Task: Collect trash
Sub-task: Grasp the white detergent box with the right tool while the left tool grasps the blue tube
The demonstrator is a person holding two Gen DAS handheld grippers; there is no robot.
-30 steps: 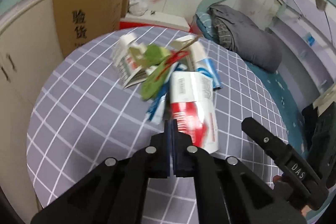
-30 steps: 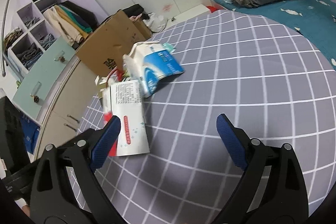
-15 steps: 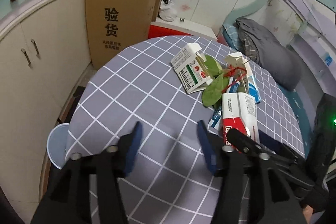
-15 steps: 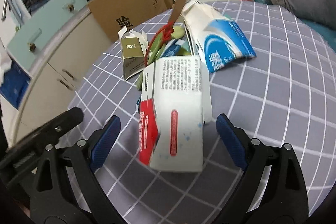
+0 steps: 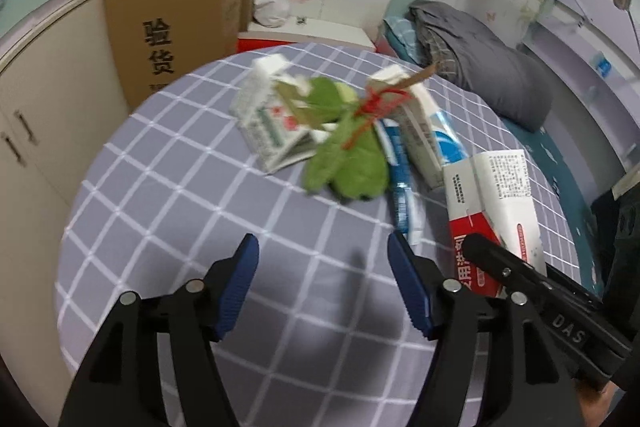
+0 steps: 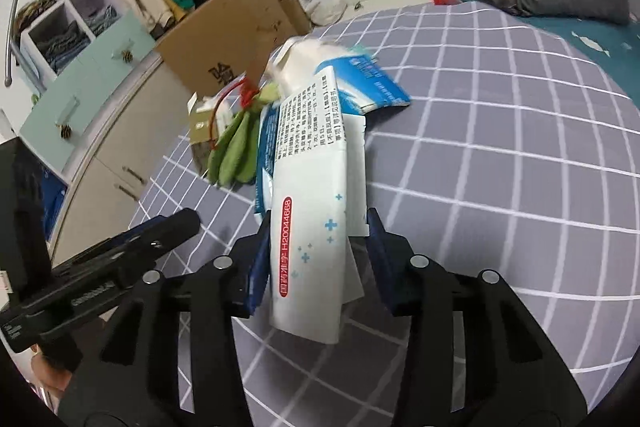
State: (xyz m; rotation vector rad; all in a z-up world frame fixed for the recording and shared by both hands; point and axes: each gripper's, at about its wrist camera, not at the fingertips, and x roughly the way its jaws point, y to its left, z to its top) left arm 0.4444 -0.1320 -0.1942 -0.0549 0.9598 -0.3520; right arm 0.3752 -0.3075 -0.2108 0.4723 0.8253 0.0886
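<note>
On the checked desk (image 5: 168, 187) the trash heap (image 5: 344, 131) waits beyond the left gripper (image 5: 322, 283), whose jaws have just opened and hold nothing, while the right gripper (image 6: 316, 259), jaws closing, clamps the white medicine box (image 6: 316, 195), which may buckle and slip free.

from my left claw's view the trash pile is smeared with motion blur: the print on the small green-and-white carton (image 5: 272, 131) cannot be read, and the green leafy piece (image 5: 348, 163) covers part of the blue tube (image 5: 400, 183). my other claw's black finger (image 5: 520, 279) hides the near end of the red-and-white box (image 5: 496, 203). from my right claw's view that box (image 6: 316, 211) blocks the blue-and-white packet (image 6: 364, 87) behind it, whose far white end is blurred. a fingertip (image 6: 38, 373) at the lower left edge is cut off.
</note>
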